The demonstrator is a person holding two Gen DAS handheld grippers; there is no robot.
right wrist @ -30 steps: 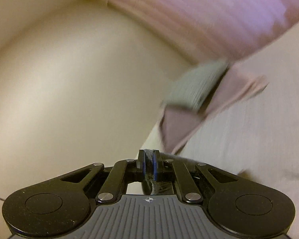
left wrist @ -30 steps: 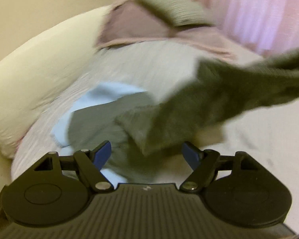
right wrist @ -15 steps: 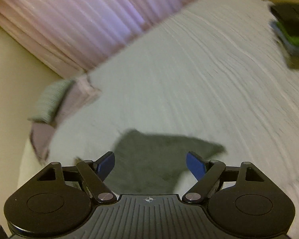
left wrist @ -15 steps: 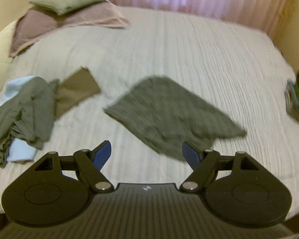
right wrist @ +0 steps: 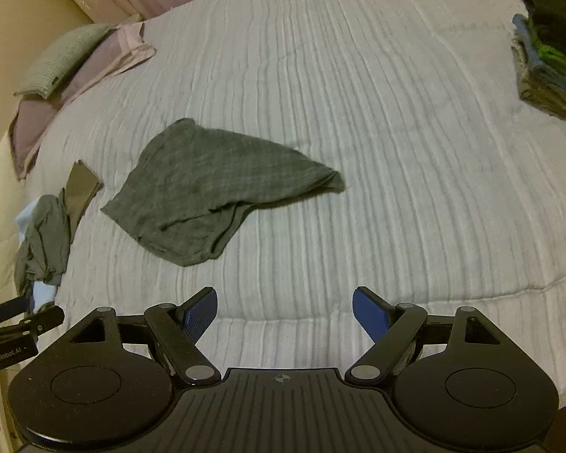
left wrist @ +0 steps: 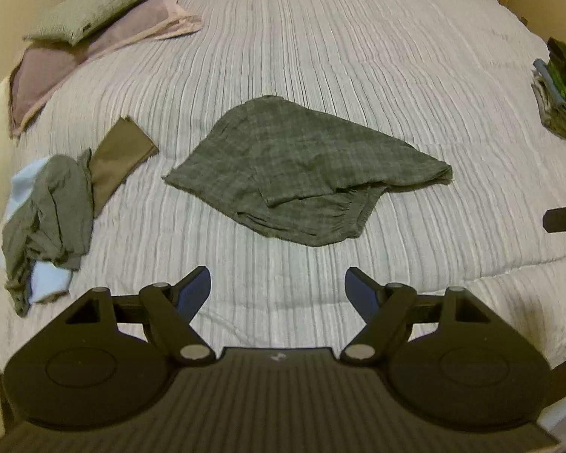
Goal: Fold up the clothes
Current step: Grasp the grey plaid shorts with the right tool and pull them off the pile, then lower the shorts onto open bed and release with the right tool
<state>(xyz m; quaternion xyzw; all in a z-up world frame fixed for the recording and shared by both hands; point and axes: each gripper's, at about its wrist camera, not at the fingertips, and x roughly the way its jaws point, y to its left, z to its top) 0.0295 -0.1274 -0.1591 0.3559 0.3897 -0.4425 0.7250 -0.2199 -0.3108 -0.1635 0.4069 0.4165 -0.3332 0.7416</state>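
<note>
Grey garment (left wrist: 302, 166) was seen on bed (left wrist: 358, 56), ahead of both grippers; L gripper (left wrist: 278, 290) & R gripper (right wrist: 285, 311) jaws were spread wide, nothing held.

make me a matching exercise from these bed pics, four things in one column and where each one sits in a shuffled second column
Things:
1. grey plaid garment
2. crumpled clothes pile
3. folded stack
4. green pillow

Places:
a. far left corner of the bed, on a mauve pillow
b. right edge of the bed
c. middle of the bed, spread out but rumpled
d. left edge of the bed, near side

Pairs: 1-c, 2-d, 3-b, 4-a
</note>
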